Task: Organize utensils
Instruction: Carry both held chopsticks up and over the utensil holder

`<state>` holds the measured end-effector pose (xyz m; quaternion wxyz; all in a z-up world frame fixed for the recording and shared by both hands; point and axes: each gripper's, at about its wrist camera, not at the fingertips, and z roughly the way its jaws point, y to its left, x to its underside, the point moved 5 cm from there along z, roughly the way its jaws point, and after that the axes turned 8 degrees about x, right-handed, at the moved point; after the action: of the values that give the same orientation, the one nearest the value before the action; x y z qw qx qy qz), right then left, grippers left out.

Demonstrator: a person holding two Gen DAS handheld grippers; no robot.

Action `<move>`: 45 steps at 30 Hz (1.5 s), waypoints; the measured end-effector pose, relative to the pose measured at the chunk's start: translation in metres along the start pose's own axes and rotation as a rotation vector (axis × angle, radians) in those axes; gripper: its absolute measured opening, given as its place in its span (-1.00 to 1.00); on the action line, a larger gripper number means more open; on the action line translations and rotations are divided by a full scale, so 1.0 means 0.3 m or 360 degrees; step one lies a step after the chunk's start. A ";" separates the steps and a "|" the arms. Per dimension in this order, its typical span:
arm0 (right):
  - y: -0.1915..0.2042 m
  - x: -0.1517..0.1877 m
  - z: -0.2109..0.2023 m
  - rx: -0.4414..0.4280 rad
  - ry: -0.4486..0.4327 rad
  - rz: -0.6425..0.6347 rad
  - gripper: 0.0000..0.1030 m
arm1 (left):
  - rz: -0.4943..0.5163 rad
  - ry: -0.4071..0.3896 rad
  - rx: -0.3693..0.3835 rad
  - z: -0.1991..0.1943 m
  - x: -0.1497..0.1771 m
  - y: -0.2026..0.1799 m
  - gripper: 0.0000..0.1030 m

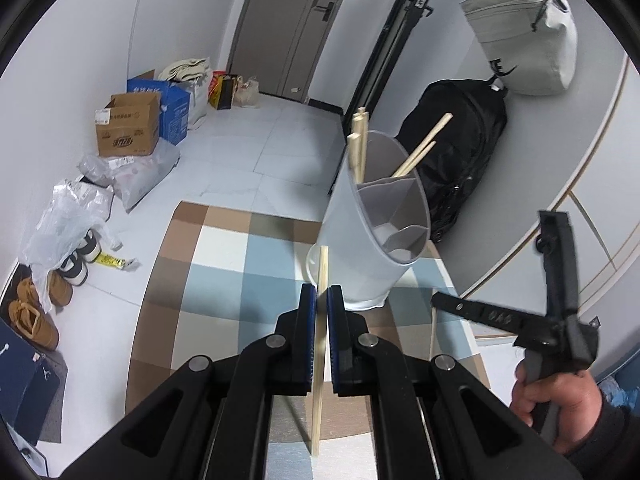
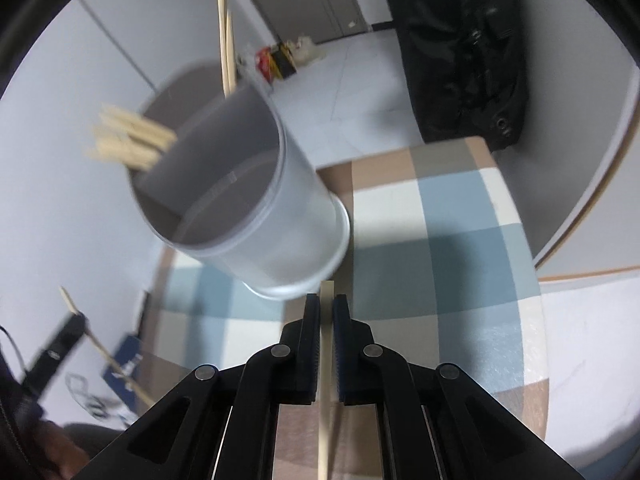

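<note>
A grey round utensil holder (image 1: 352, 240) with inner dividers stands on the checked tablecloth (image 1: 224, 264). Several wooden chopsticks (image 1: 357, 144) lean out of its far compartments. My left gripper (image 1: 322, 296) is shut on one chopstick (image 1: 323, 264), just in front of the holder's base. Off to the right, a hand carries my right gripper (image 1: 438, 300), with a chopstick hanging below it. In the right wrist view, my right gripper (image 2: 327, 304) is shut on another chopstick (image 2: 328, 292) close to the blurred holder (image 2: 248, 208). My left gripper (image 2: 74, 318) shows at the lower left with its chopstick.
A black backpack (image 1: 452, 152) leans on the wall behind the holder, with a grey bag (image 1: 524, 40) above it. Cardboard boxes (image 1: 128, 128), plastic bags (image 1: 68, 224) and shoes (image 1: 36, 320) crowd the floor to the left. A door (image 1: 288, 24) stands beyond.
</note>
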<state>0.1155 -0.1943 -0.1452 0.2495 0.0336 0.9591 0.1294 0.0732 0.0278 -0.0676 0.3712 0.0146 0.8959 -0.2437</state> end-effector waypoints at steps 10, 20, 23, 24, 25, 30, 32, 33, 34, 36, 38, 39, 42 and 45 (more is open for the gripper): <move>0.032 -0.029 -0.146 -0.0174 -0.0161 0.0018 -0.89 | 0.0117 -0.0022 0.0022 -0.034 -0.025 -0.087 -0.97; 0.019 -0.057 -0.260 -0.0282 -0.0376 0.0006 -0.90 | 0.0207 -0.0036 0.0022 -0.056 -0.069 -0.169 -0.97; 0.015 -0.073 -0.291 -0.0302 -0.0431 -0.0004 -0.90 | 0.0225 -0.0047 0.0025 -0.067 -0.090 -0.194 -0.97; 0.017 -0.083 -0.307 -0.0303 -0.0456 -0.0013 -0.90 | 0.0228 -0.0051 0.0027 -0.073 -0.101 -0.203 -0.97; 0.017 -0.092 -0.318 -0.0309 -0.0476 -0.0017 -0.90 | 0.0231 -0.0054 0.0027 -0.078 -0.112 -0.211 -0.97; 0.029 -0.147 -0.386 -0.0349 -0.0570 -0.0036 -0.90 | 0.0239 -0.0083 0.0042 -0.107 -0.187 -0.252 -0.97; 0.040 -0.173 -0.415 -0.0356 -0.0612 -0.0058 -0.90 | 0.0247 -0.0098 0.0044 -0.118 -0.224 -0.268 -0.97; 0.044 -0.185 -0.425 -0.0364 -0.0624 -0.0066 -0.90 | 0.0248 -0.0104 0.0046 -0.118 -0.236 -0.274 -0.97; 0.050 -0.202 -0.441 -0.0371 -0.0643 -0.0070 -0.90 | 0.0250 -0.0109 0.0053 -0.122 -0.258 -0.282 -0.97; 0.063 -0.236 -0.466 -0.0393 -0.0668 -0.0080 -0.90 | 0.0257 -0.0122 0.0053 -0.125 -0.289 -0.296 -0.97; 0.075 -0.273 -0.489 -0.0409 -0.0692 -0.0086 -0.90 | 0.0266 -0.0137 0.0062 -0.127 -0.329 -0.309 -0.97; 0.081 -0.293 -0.500 -0.0422 -0.0702 -0.0089 -0.90 | 0.0270 -0.0146 0.0059 -0.128 -0.345 -0.311 -0.97; 0.106 -0.361 -0.529 -0.0438 -0.0744 -0.0109 -0.90 | 0.0285 -0.0177 0.0050 -0.131 -0.402 -0.320 -0.97; 0.138 -0.432 -0.552 -0.0442 -0.0793 -0.0145 -0.90 | 0.0301 -0.0204 0.0047 -0.131 -0.452 -0.323 -0.97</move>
<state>0.1479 -0.2094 0.0662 0.4853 -0.0132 0.8418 0.2360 0.1256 -0.0191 0.0887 0.4489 0.0889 0.8612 -0.2213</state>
